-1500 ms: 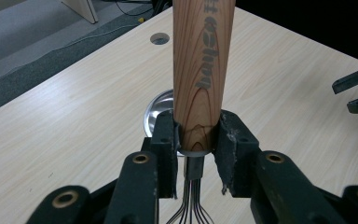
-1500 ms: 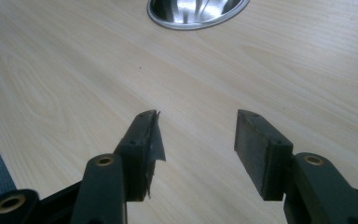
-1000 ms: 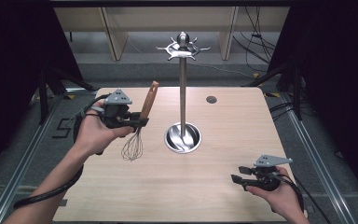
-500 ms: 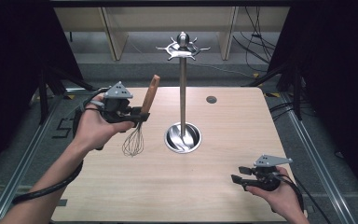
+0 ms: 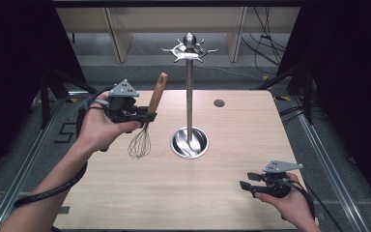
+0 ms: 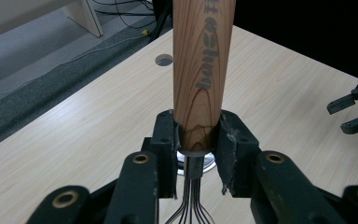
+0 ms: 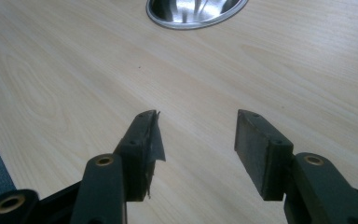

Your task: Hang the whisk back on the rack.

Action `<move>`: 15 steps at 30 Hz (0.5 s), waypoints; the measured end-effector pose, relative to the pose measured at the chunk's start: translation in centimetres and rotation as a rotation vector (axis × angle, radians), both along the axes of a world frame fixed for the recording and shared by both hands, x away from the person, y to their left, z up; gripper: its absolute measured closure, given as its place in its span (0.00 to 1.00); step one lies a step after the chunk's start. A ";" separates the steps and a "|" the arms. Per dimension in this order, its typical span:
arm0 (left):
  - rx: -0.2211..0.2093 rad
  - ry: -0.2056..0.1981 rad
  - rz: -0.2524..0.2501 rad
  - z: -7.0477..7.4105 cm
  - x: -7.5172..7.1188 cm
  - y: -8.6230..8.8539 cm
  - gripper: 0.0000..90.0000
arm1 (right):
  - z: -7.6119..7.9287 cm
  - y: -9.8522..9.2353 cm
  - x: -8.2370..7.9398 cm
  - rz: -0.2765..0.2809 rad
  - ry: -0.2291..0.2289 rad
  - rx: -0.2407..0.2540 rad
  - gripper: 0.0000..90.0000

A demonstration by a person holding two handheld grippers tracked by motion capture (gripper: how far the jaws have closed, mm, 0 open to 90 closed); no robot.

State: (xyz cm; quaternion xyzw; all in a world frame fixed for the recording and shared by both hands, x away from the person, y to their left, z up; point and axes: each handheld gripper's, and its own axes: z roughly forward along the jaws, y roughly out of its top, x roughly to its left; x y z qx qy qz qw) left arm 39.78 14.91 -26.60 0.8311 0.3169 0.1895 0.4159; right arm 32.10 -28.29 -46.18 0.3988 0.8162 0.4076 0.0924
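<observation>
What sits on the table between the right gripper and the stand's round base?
Nothing: in the right gripper view, bare wood runs from the open right gripper to the stand's base. The high view agrees.

left hand-held gripper (image 5: 147, 117) clamps whisk (image 5: 146, 123) | right hand-held gripper (image 5: 247, 180) agape | stand (image 5: 189, 98) mid-table

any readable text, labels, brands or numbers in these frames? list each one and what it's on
Dark printed lettering runs along the wooden handle of the whisk, seen in the left gripper view; it is turned sideways and cut off at the top edge, so I cannot read it with confidence.
In the high view the same print is too small to see.
No readable text on the utensil stand, the table or either gripper.
</observation>
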 end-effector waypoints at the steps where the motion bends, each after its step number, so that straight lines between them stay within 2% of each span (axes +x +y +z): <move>1: 0.000 0.000 0.000 0.0 0.0 0.0 0.77 | 0.0 0.0 0.0 0.000 0.000 0.000 0.55; 3: -0.013 0.004 0.001 0.0 0.0 -0.1 0.77 | 0.0 0.0 0.0 0.001 0.001 0.002 0.55; 6: 0.006 0.002 -0.001 0.3 0.2 -0.1 0.77 | 0.0 0.0 0.0 0.001 0.001 0.003 0.55; 15: 0.003 0.012 -0.008 0.8 0.3 -0.4 0.77 | 0.0 0.0 0.0 0.002 0.005 0.011 0.55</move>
